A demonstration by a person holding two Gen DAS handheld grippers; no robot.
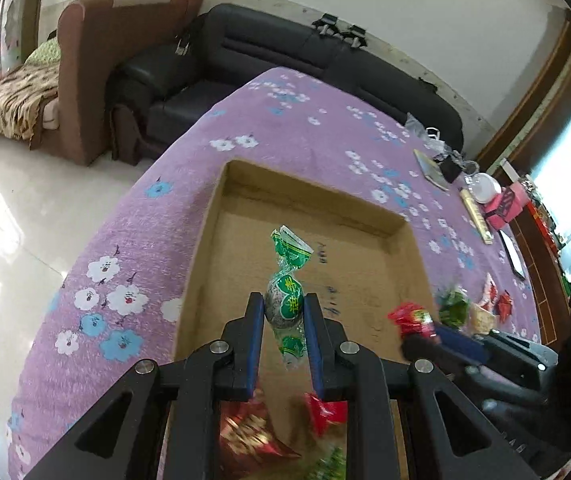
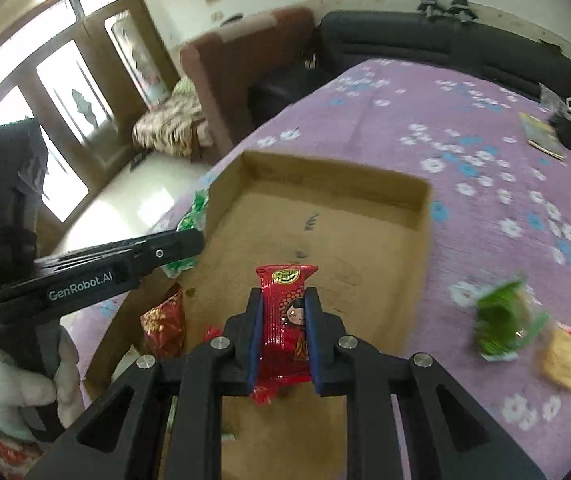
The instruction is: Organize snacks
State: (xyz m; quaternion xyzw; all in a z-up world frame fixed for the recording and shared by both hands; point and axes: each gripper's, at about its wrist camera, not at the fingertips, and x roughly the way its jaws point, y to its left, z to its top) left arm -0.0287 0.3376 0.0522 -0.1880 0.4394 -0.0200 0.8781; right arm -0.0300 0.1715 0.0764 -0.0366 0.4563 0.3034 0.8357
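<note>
A: Near end first. Left gripper [image 1: 284,307] is clamped on a green twist-wrapped candy [image 1: 285,300], pads squeezing the round middle, twisted ends sticking out above and below. It hangs over the cardboard box [image 1: 225,216].

B: Right one?

A: Right gripper [image 2: 284,307] is closed on a red snack packet [image 2: 285,312], gripped across its width, printed top poking past the fingertips. Also over the box floor.

B: So both loaded, both above the box. Drop phase?

A: My read, yes. Each is held mid-body, so letting go should drop it straight in. Nothing released yet.

B: Anything already in there?

A: A shiny red-gold packet [image 1: 245,436] and a red wrapper [image 1: 325,412] at the near end of the box, under the left gripper's fingers. Blurry green below that, can't identify it. Rest of the floor is bare cardboard.

B: What's left outside?

A: On the purple floral cloth [image 2: 485,128], right of the box: a green packet [image 2: 501,320], a pale cracker pack [image 2: 565,360], bits of red at the frame edge. All motion-blurred.

B: Far side?

A: Clutter at the far right end of the table: a book, a pink box. Dark sofa [image 1: 285,52] behind. Probably not in scope.
</note>
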